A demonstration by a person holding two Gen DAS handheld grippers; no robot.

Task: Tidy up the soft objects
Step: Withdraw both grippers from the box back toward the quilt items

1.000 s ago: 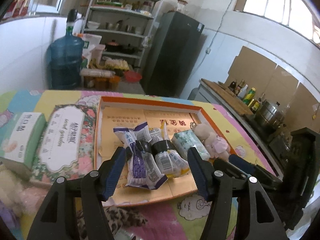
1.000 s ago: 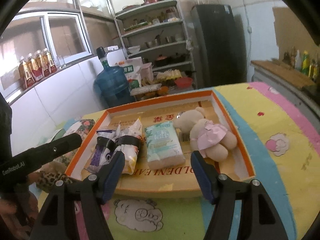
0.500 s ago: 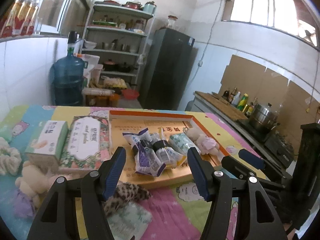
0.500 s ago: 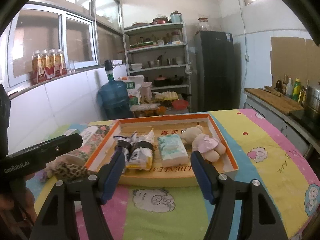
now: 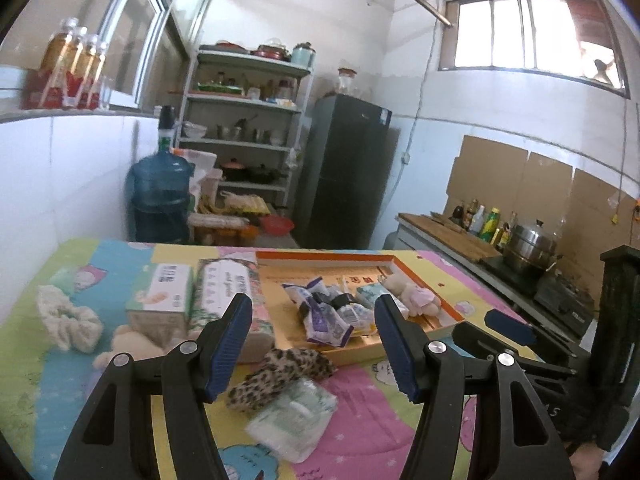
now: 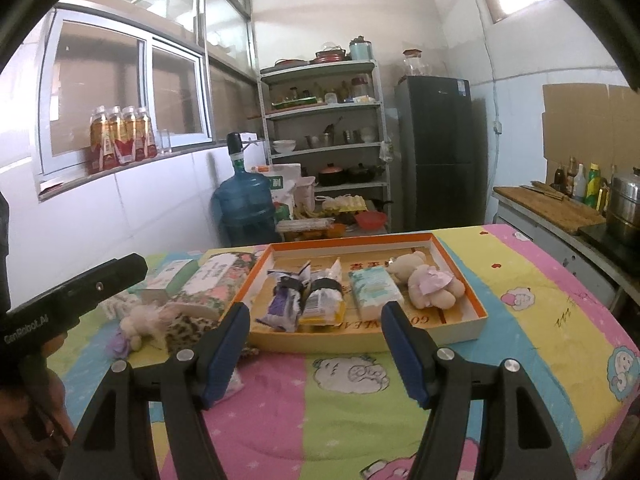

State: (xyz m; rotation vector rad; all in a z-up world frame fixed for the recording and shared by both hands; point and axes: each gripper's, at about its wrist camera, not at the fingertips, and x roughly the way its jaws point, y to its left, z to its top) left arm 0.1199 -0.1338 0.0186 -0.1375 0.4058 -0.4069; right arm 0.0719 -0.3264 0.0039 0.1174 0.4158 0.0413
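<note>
Both tools, left (image 5: 312,344) and right (image 6: 314,350), have pulled back from the orange tray (image 6: 460,280), jaws open and empty. 4 soft items lie inside; the leopard cloth (image 5: 280,376) waits on the surface.

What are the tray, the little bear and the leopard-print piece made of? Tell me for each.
Tray: looks like printed cardboard, matte, with thin folded orange-edged walls.
Little bear: plush, fuzzy cream pile, with what looks like a pink cloth dress.
Leopard-print piece: apparently soft fabric, crumpled and limp; the exact cloth is unclear.
</note>
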